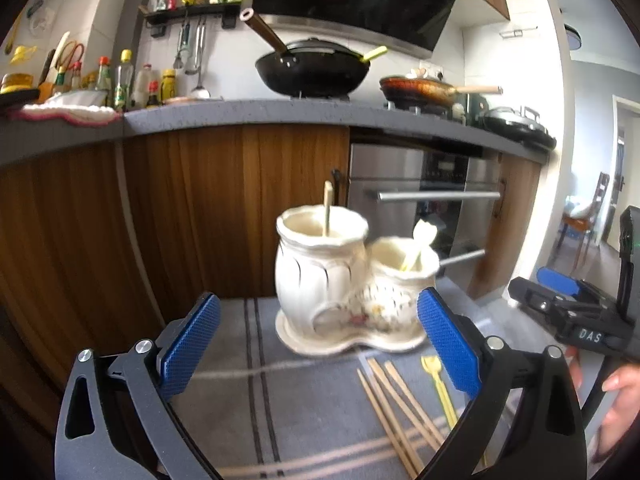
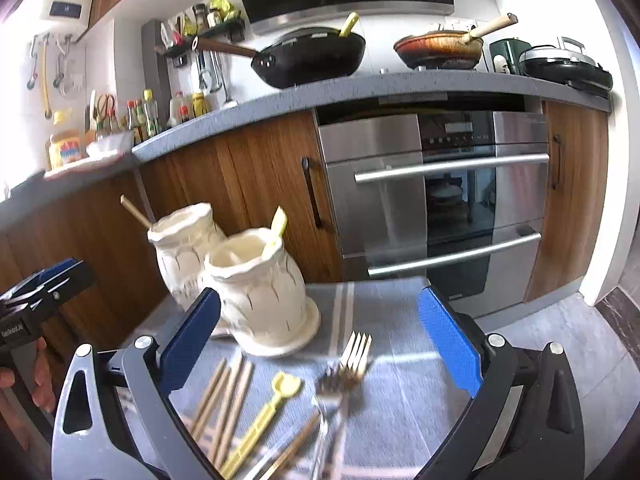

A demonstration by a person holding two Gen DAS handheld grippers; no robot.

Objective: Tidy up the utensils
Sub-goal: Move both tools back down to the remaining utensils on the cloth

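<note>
A cream ceramic double-pot utensil holder [image 1: 340, 288] stands on a grey striped cloth [image 1: 304, 408]. Its tall pot holds one chopstick [image 1: 327, 208]; its short pot holds a yellow plastic utensil [image 1: 420, 244]. Several wooden chopsticks [image 1: 396, 404] and a yellow plastic fork [image 1: 438, 380] lie on the cloth in front. My left gripper [image 1: 318, 344] is open and empty, just short of the holder. In the right wrist view the holder [image 2: 256, 284] is ahead-left; chopsticks [image 2: 228, 396], a yellow utensil [image 2: 264, 412] and metal forks [image 2: 348, 364] lie under my open, empty right gripper [image 2: 320, 340].
Wooden cabinets [image 1: 200, 208] and a steel oven [image 2: 436, 200] stand behind the small table. A counter [image 1: 248, 114] above carries a black wok [image 1: 312, 68], a pan and bottles. The right gripper's body [image 1: 576, 312] shows at the left view's right edge.
</note>
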